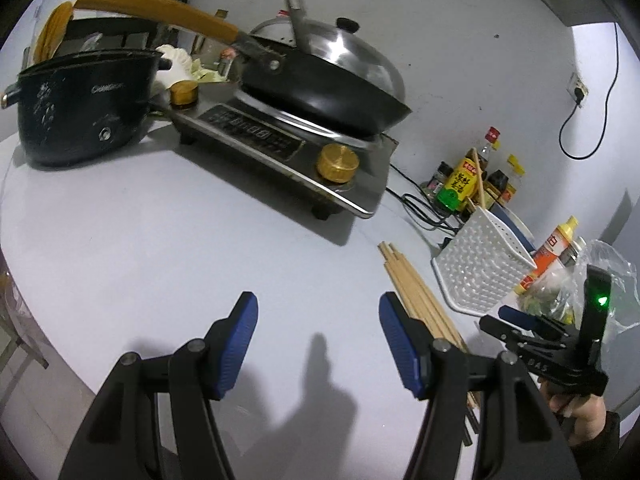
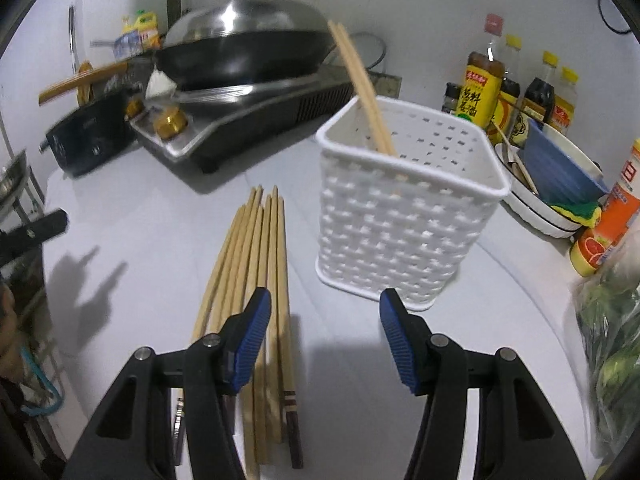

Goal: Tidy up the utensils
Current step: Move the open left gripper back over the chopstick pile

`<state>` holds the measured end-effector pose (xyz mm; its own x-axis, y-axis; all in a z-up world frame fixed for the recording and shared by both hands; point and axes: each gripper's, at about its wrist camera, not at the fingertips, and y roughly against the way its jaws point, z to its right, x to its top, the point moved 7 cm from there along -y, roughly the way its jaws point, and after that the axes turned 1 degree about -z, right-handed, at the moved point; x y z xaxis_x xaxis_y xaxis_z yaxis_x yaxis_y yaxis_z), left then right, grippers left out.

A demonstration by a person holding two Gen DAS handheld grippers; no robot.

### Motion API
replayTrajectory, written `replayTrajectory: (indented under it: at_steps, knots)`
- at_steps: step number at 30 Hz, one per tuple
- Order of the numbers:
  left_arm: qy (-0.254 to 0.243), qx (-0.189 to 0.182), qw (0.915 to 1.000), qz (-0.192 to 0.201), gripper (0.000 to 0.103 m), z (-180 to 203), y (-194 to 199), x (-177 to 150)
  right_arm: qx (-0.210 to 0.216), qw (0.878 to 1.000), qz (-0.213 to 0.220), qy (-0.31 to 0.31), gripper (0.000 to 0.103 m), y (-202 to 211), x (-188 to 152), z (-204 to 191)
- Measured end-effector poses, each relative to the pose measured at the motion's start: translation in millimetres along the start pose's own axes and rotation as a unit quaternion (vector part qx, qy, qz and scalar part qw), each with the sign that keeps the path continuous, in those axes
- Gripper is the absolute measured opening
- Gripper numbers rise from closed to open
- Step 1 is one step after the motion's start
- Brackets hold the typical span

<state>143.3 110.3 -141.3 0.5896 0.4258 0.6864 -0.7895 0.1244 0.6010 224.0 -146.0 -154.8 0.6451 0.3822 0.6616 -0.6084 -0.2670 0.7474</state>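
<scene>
Several loose wooden chopsticks (image 2: 256, 280) lying flat in a bundle on the white counter (image 2: 160, 216), just left of the white perforated utensil basket (image 2: 404, 216), tips toward the induction cooker (image 2: 240, 120) behind. Two more chopsticks (image 2: 360, 76) already standing tilted inside the basket, leaning over its far left rim.

Going left to right from the basket as landmark: far left, left gripper (image 1: 318, 344) hovering over bare counter with jaws spread wide and nothing between them, bundle just beyond its right finger. Next, bundle itself. Then right gripper (image 2: 325, 340), jaws likewise wide apart and empty, left finger over the bundle's edge, right finger just in front of the basket. Right of the basket, stacked bowls (image 2: 548, 200) and sauce bottles (image 2: 484, 84).

Likely handling: light, stiff, smooth sticks, prone to rolling and to slipping through the pads if pinched end-on. Best taken across the shaft near the middle, one or two at a time, pads square to the length. Basket light too, probably easy to tip when sticks drop in at an angle.
</scene>
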Motion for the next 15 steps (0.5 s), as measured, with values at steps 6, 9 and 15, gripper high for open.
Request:
replayTrajectory:
  at_steps: [6, 9, 15]
  knots:
    - [0.008, 0.0, 0.9999, -0.008, 0.063, -8, -3, -5, -0.016, 0.999, -0.025, 0.022, 0.054, -22, -6, -4]
    - [0.007, -0.001, 0.9999, -0.01, 0.063, -8, -6, -6, -0.015, 0.999, -0.031, 0.022, 0.054, -28, -6, -5]
    - [0.014, -0.006, 0.9998, -0.014, 0.063, -12, -10, -5, -0.019, 0.999, -0.039, 0.021, 0.054, -40, -2, -7]
